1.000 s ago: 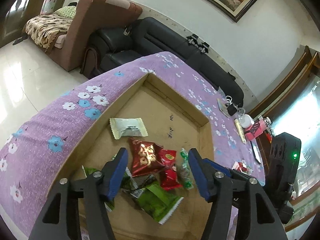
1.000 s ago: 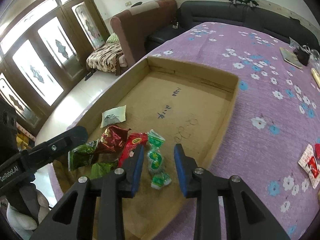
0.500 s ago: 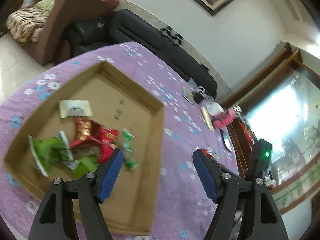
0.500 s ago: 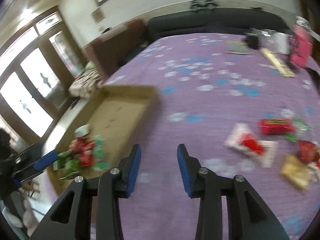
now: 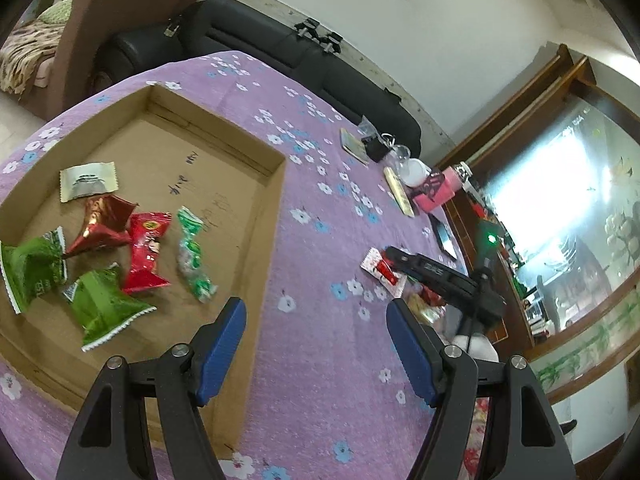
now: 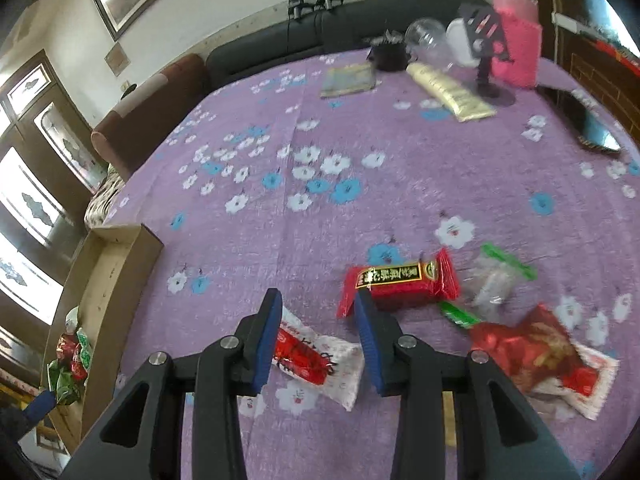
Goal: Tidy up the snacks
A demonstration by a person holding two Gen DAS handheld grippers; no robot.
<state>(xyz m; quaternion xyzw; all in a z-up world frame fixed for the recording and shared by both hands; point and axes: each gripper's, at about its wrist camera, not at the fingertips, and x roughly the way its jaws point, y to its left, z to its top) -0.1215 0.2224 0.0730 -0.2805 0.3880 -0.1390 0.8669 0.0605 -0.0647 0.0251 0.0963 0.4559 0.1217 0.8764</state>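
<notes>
Snacks [image 6: 316,360] loose on the surface [image 6: 320,208] now sit under the empty, apart right tool [image 6: 316,336], swung over from the box [image 5: 264,248]; left tool [image 5: 316,340] apart, empty.

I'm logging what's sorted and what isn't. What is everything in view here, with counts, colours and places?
cardboard tray: one, brown, on the purple cloth
snacks in tray: six; two green, two red, one pale, one green-and-clear candy string
red-and-white snack: one, on the cloth between the right tool's fingers, not gripped
red bar snack: one, red with black label, beside the right tool
clear green-ended snack: one, right of the red bar
red crinkled snack: one, far right on the cloth
tablecloth: one, purple with flowers
far clutter: pink bottle, clear jar, cream tube, phone, booklet
sofa: black, behind the table
left tool: open, empty, over the cloth by the tray
right tool: open
</notes>
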